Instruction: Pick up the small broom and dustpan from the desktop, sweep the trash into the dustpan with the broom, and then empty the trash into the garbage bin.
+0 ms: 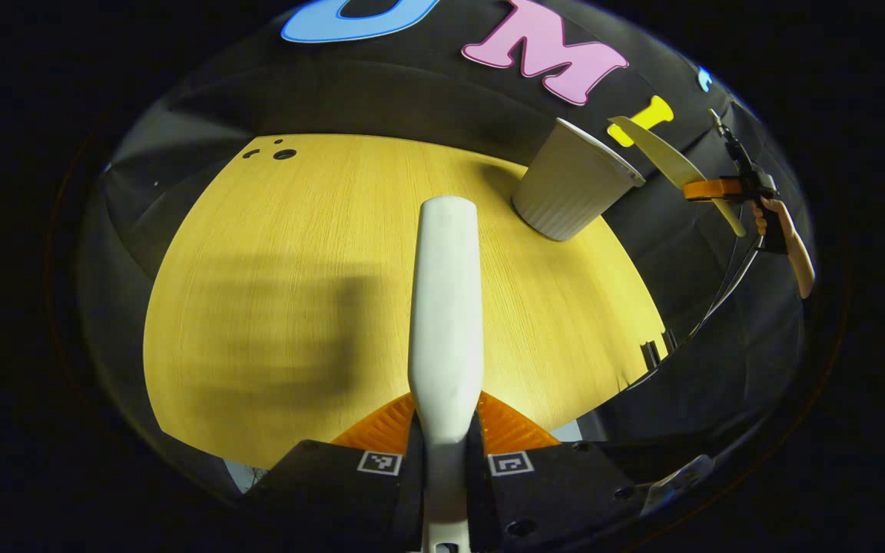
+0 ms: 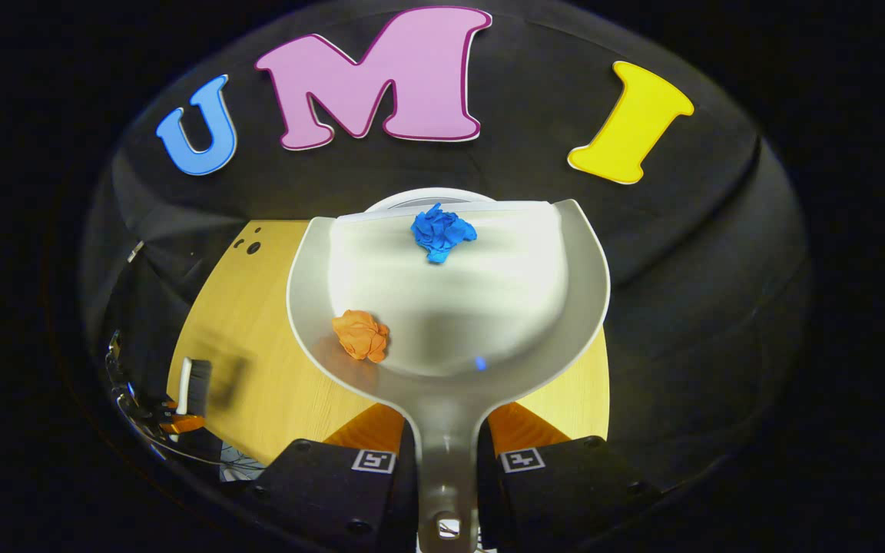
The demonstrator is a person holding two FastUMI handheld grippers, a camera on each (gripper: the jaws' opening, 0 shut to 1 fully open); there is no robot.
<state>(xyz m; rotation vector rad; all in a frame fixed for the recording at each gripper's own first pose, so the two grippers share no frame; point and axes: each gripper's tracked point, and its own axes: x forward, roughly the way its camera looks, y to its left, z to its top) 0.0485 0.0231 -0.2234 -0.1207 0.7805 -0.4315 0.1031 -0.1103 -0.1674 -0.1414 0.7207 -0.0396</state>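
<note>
My left gripper (image 1: 446,449) is shut on the white small broom (image 1: 446,307), which points forward over the yellow wooden desktop (image 1: 273,307). My right gripper (image 2: 446,438) is shut on the handle of the pale dustpan (image 2: 488,307), held above the table. In the pan lie a crumpled blue paper ball (image 2: 442,233) near the front lip and an orange one (image 2: 362,335) at the left wall. The white ribbed garbage bin (image 1: 573,188) stands at the table's far right; its rim (image 2: 427,198) peeks out behind the pan's lip. The left gripper view has the dustpan (image 1: 673,169) edge-on, beside the bin.
A hand (image 1: 792,246) holds the right gripper (image 1: 719,188) beyond the table's right edge. The broom (image 2: 195,384) and left gripper (image 2: 174,418) appear low on the left of the right gripper view. Small holes (image 1: 281,152) mark the table's far left corner.
</note>
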